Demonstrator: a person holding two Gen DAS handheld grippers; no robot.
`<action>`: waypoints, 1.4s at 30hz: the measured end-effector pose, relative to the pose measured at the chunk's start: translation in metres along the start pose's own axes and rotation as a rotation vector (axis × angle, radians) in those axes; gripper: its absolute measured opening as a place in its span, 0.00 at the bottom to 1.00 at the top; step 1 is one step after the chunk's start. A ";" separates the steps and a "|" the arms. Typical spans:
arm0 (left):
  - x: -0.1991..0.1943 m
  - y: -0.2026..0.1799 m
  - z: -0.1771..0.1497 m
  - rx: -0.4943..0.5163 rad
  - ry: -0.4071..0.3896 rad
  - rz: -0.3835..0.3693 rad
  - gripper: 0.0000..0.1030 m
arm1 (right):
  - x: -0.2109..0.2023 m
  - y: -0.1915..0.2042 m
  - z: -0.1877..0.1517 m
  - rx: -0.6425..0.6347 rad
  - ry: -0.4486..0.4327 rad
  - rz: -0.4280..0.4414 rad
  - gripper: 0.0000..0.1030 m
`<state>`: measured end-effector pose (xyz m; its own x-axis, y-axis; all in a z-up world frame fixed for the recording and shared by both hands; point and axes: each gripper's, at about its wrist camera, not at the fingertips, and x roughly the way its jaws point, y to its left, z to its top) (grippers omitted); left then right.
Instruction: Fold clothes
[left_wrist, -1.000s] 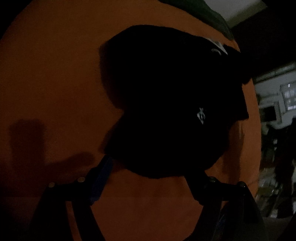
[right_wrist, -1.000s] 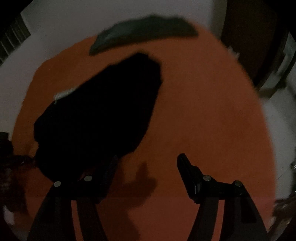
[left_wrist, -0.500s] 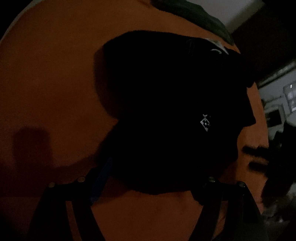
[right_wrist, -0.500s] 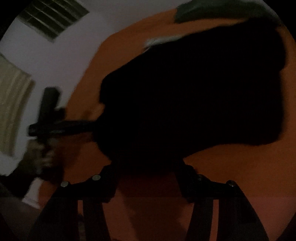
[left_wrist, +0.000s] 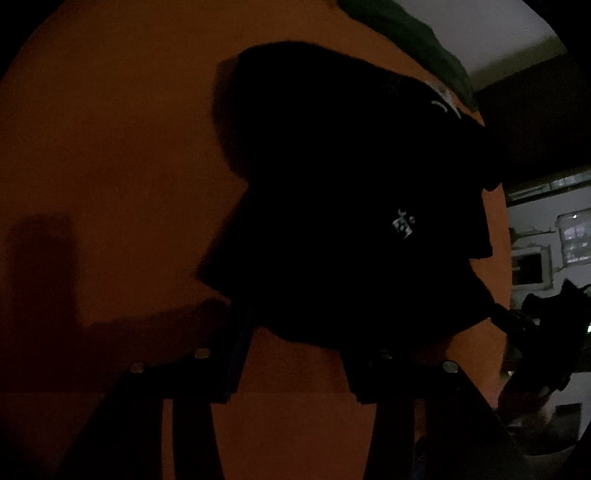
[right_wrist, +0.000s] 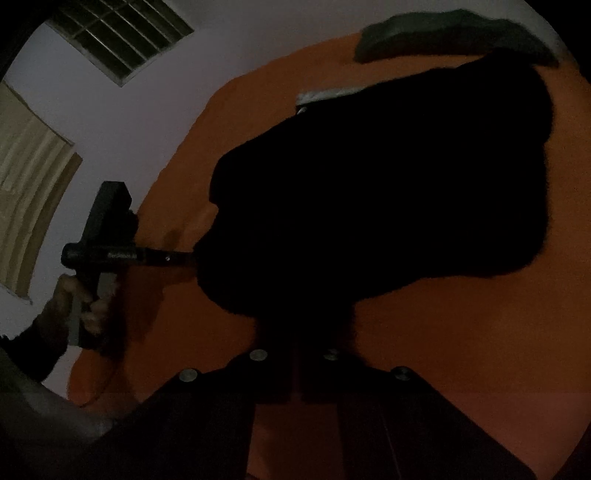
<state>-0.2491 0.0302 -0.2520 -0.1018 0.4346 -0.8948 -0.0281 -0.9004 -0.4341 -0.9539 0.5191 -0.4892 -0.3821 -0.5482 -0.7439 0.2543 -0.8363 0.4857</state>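
Observation:
A black garment (left_wrist: 351, 184) with a small white logo (left_wrist: 402, 225) lies crumpled on an orange surface (left_wrist: 110, 147). My left gripper (left_wrist: 301, 350) sits at the garment's near edge. Its jaws are closing, and the cloth's hem lies between the still-parted fingers. In the right wrist view the same garment (right_wrist: 388, 192) fills the middle. My right gripper (right_wrist: 299, 347) is shut on its near edge, and the cloth hides the fingertips. The left gripper (right_wrist: 184, 258) reaches the garment's left edge, held by a hand (right_wrist: 92, 302). The right gripper (left_wrist: 517, 321) shows at the garment's right corner.
A dark green garment (left_wrist: 406, 33) lies at the far edge of the orange surface (right_wrist: 461, 332). It also appears at the top of the right wrist view as the green garment (right_wrist: 454, 33). A pale wall with a barred window (right_wrist: 122, 33) stands beyond. The room is very dim.
My right gripper swung over to the black garment and its jaws closed on the near edge. The left jaws narrowed around the hem. The right gripper came into the left wrist view.

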 end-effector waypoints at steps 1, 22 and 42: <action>0.003 -0.003 -0.001 0.002 0.004 0.004 0.48 | -0.010 0.000 -0.003 -0.002 -0.010 -0.013 0.01; 0.052 -0.046 0.024 -0.002 -0.009 0.016 0.54 | 0.001 -0.046 0.013 0.122 0.111 -0.030 0.70; 0.031 -0.105 0.026 -0.004 -0.065 0.034 0.54 | -0.034 -0.179 0.028 0.678 -0.037 0.013 0.70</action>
<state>-0.2748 0.1379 -0.2317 -0.1671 0.4018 -0.9004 -0.0194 -0.9144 -0.4044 -1.0115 0.6871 -0.5382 -0.4157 -0.5481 -0.7257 -0.3496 -0.6403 0.6839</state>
